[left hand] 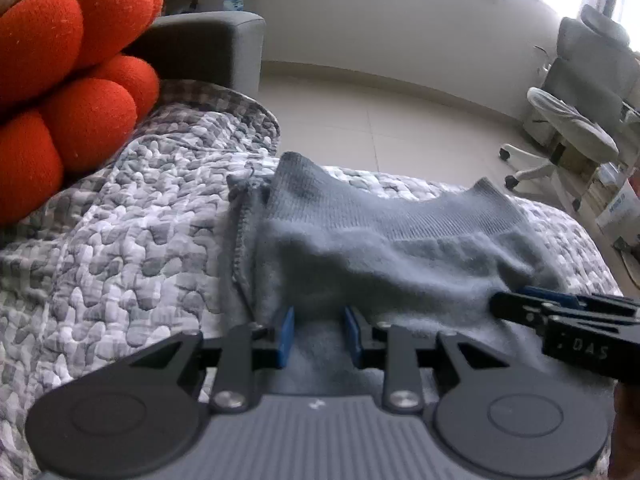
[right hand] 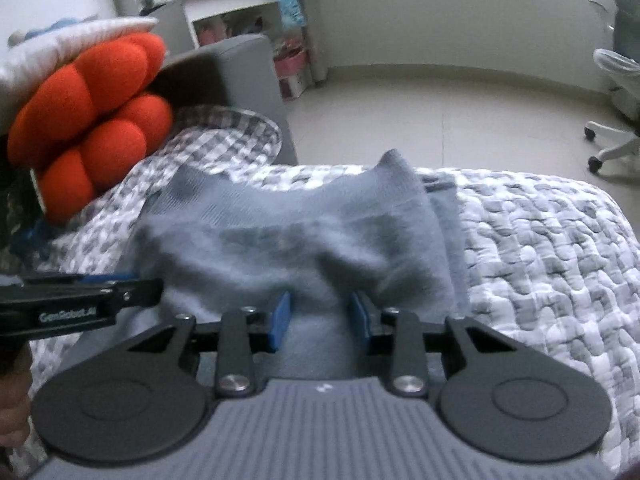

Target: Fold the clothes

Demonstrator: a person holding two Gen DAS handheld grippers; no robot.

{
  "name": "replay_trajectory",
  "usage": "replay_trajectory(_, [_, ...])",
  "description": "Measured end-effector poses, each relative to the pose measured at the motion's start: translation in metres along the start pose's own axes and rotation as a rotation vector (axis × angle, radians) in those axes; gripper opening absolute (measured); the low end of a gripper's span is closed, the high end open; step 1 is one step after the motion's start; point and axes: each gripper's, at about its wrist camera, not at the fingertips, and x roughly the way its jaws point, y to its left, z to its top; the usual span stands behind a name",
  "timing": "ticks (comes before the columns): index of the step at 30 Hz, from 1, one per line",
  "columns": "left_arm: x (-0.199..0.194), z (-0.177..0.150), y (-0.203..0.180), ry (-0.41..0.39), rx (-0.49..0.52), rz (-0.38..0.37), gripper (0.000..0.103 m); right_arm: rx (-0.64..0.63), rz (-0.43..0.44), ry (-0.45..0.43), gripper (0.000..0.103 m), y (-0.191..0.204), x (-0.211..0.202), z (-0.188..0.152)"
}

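Note:
A grey knitted garment (left hand: pixel 360 240) lies bunched on a grey-and-white quilted cover (left hand: pixel 140 240), its ribbed hem raised at the far side. My left gripper (left hand: pixel 319 332) is shut on a fold of the near edge, with fabric filling the gap between its blue pads (left hand: pixel 286 336). In the right wrist view the same garment (right hand: pixel 280 232) fills the middle, and my right gripper (right hand: pixel 320 316) is shut on another bunch of its near edge. Each gripper shows in the other's view: the right gripper (left hand: pixel 520 304) at the right side, the left gripper (right hand: pixel 132 292) at the left, both resting against the cloth.
An orange knotted cushion (left hand: pixel 72 80) sits at the left on the quilt, against a grey sofa arm (left hand: pixel 208 44). Pale tiled floor (left hand: pixel 380 112) lies beyond the cover's far edge. A white office chair (left hand: pixel 572 132) stands at the right, and a white shelf unit (right hand: pixel 248 12) by the back wall.

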Motion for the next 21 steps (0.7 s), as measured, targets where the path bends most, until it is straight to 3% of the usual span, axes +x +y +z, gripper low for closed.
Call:
replay_trajectory(10, [0.002,0.0,0.001,-0.007,0.029,0.015,0.03,0.087,-0.019,-0.027,0.026,-0.018,-0.002,0.003])
replay_trajectory(14, [0.001,0.0,0.002,-0.007,0.026,0.013,0.03,0.1,-0.042,-0.033,0.017,-0.022,-0.003,0.004])
replay_trajectory(21, [0.0,0.0,0.003,-0.009,0.011,0.013,0.03,0.089,-0.069,-0.044,0.017,-0.023,-0.001,0.004])
